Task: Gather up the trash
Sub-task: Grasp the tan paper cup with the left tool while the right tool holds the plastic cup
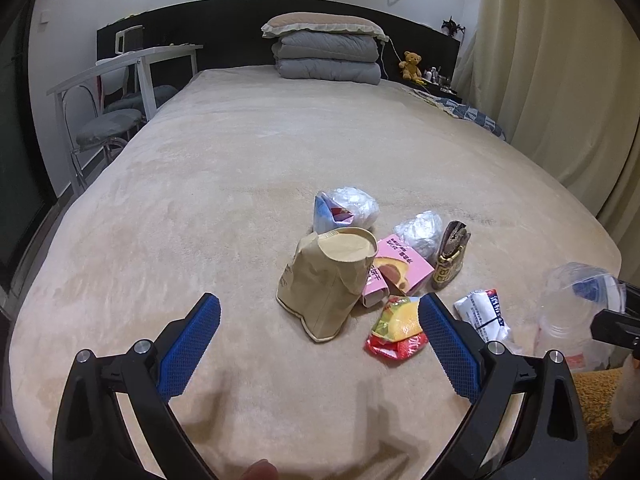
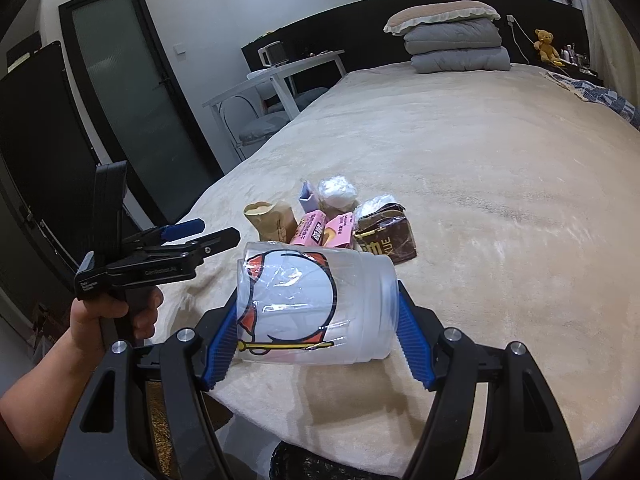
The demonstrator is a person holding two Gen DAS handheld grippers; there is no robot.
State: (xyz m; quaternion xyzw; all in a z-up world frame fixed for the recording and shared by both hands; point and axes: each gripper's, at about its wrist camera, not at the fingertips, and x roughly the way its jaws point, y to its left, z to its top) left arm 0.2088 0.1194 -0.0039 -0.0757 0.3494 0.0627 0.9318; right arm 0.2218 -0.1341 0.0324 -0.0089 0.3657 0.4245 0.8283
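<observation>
**Clear cup in the right gripper, left gripper wide over the trash pile**

Nearest the right wrist camera, the right gripper point(image 2: 316, 320) has its blue ribbed pads pressed against both sides of a clear plastic cup with a white, orange and yellow cartoon print point(image 2: 312, 300). The cup lies on its side between the fingers, lifted above the near edge of the beige plush bed cover point(image 1: 240, 160).

The left gripper point(image 1: 320, 308) stands with its blue pads spread wide and nothing between them. From the right wrist camera it shows side-on, held in a person's hand point(image 2: 116, 312) beside the bed.

Just past the left gripper's fingers the trash sits in a loose cluster on the cover:
- a red and yellow snack wrapper point(image 1: 396, 330), nearest
- a white packet with blue print point(image 1: 482, 312) to its right
- a crumpled brown paper bag point(image 1: 324, 280), standing, its mouth open
- a pink carton with a fruit picture point(image 1: 396, 268), touching the bag
- a brown and gold foil pouch point(image 1: 450, 258), upright
- two crumpled clear plastic wraps point(image 1: 420, 230), one behind the other

Far back, a pillow on folded grey quilts point(image 1: 328, 52) rests against the dark headboard, with a small brown teddy bear point(image 1: 411, 65) to the right.
</observation>
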